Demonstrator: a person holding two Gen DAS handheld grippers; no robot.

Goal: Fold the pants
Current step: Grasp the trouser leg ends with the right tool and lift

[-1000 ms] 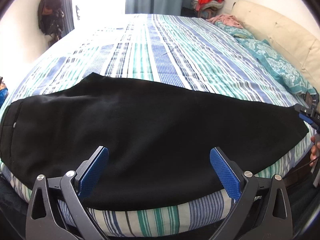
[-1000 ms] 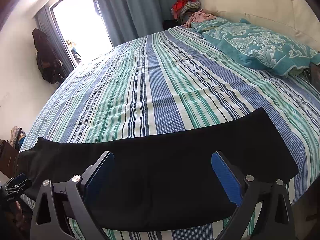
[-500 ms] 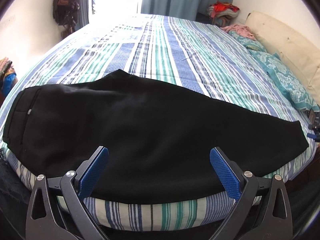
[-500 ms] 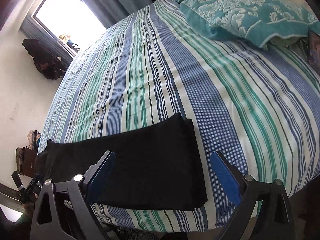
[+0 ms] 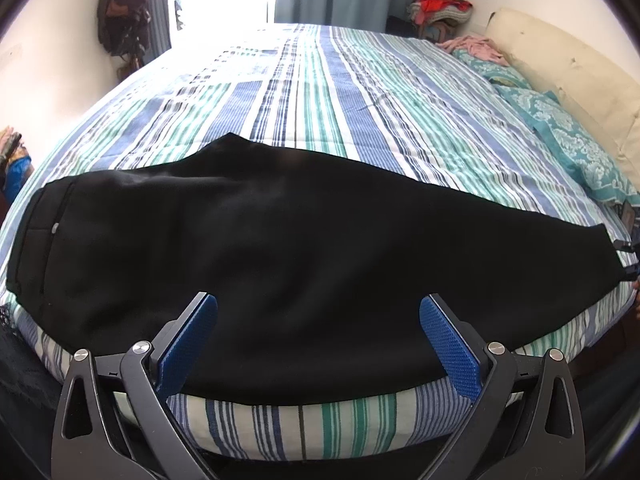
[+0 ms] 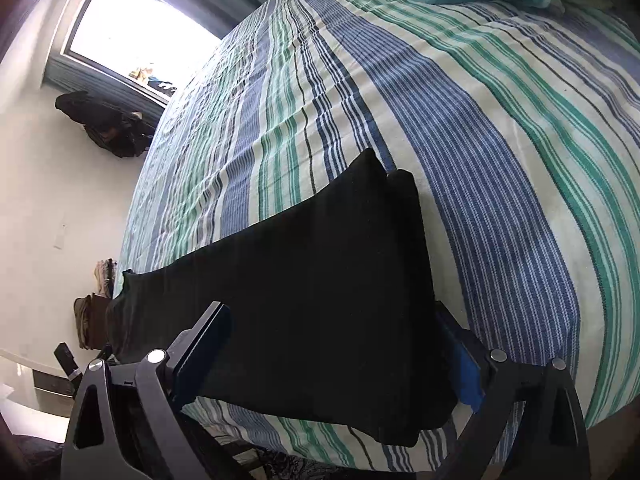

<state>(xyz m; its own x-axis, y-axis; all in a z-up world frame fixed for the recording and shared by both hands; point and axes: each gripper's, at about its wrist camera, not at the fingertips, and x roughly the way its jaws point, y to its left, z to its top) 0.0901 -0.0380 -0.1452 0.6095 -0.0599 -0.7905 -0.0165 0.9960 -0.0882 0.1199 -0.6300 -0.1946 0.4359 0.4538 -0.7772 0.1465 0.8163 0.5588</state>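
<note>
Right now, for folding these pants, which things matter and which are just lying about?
For the job:
black pants, laid lengthwise along the near edge
striped bed under them
left gripper, open
right gripper, open at the leg ends

Lying about:
teal pillow
pink garment
clothes pile
hanging bag

No text, label, brand, number or sign can be read in either view. The black pants [image 5: 304,264], the striped bedsheet [image 5: 340,92] and the patterned pillow [image 5: 576,148] carry no legible writing.
</note>
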